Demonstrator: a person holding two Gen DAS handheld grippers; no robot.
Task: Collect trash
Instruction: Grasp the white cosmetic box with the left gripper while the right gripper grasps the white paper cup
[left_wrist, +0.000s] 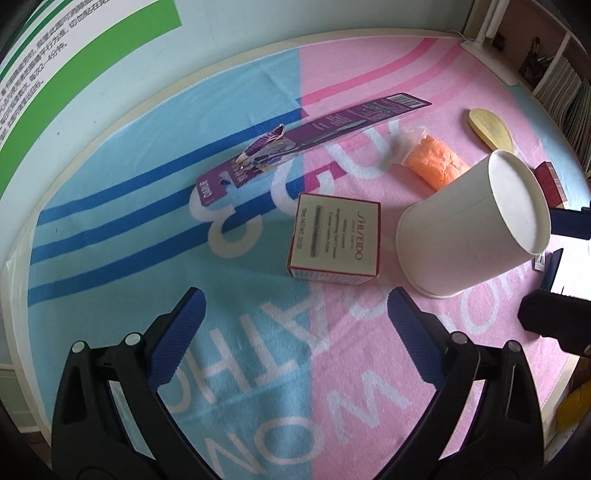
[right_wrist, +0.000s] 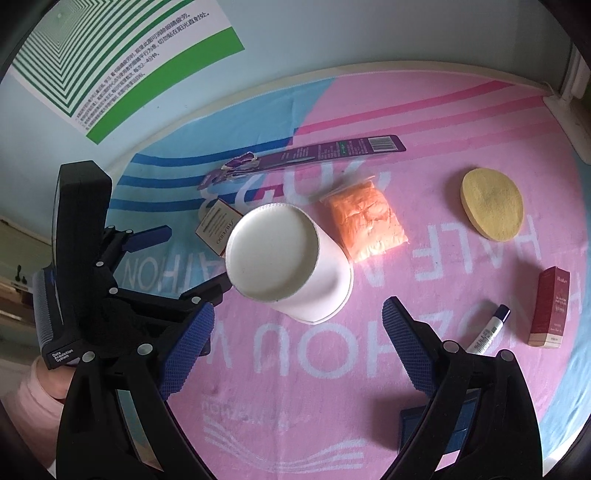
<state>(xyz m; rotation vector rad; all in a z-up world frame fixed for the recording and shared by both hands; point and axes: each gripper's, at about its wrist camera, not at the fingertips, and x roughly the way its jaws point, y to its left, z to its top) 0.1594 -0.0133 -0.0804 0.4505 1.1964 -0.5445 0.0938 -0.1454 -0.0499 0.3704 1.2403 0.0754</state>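
A white paper cup (right_wrist: 295, 273) stands upside down on the blue and pink towel (right_wrist: 332, 369). My right gripper (right_wrist: 299, 310) is open just short of it, with nothing between its fingers. My left gripper (left_wrist: 295, 299) is also open and empty, with a small cream Shiseido box (left_wrist: 334, 238) a little ahead of its tips and the cup (left_wrist: 469, 229) to its right. The right wrist view shows the left gripper (right_wrist: 181, 262) at the cup's left side, near the box (right_wrist: 218, 230). Part of the right gripper (left_wrist: 565, 247) shows at the right edge of the left wrist view.
Beyond lie a long purple package (right_wrist: 314, 153), an orange bag (right_wrist: 369, 225) and a round yellow sponge (right_wrist: 491, 203). A red box (right_wrist: 550, 306) and a white tube (right_wrist: 489, 328) lie to the right. A wall with a green poster (right_wrist: 110, 55) borders the far side. A pink sleeve (right_wrist: 37, 391) shows at left.
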